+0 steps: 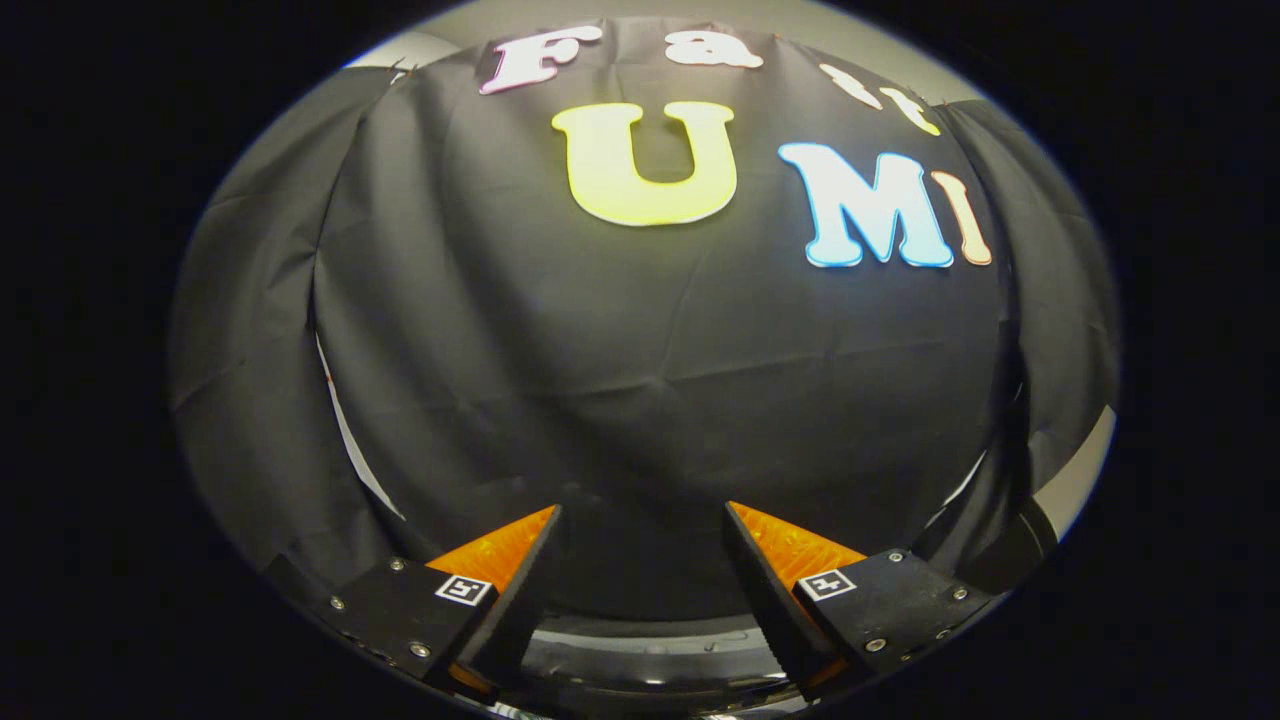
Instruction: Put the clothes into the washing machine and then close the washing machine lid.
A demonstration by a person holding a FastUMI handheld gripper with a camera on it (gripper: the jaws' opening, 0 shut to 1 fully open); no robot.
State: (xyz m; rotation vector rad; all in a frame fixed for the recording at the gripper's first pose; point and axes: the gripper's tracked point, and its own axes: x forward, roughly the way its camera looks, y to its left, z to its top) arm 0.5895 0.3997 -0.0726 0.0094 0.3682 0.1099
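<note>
Gripper view: your gripper (640, 560) has its fingers spread wide, holding nothing. A shiny curved rim (650, 655) (maybe the washing machine) sits below them. Clothes aren't seen, so reaching blindly could grab the cloth wall (640, 380).

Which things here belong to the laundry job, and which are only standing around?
Job things:
- gripper, fingers open, nothing between them
- dark glossy curved surface below the fingers, perhaps the washing machine, hard to tell

Only around:
- black cloth wall beyond the fingers
</note>
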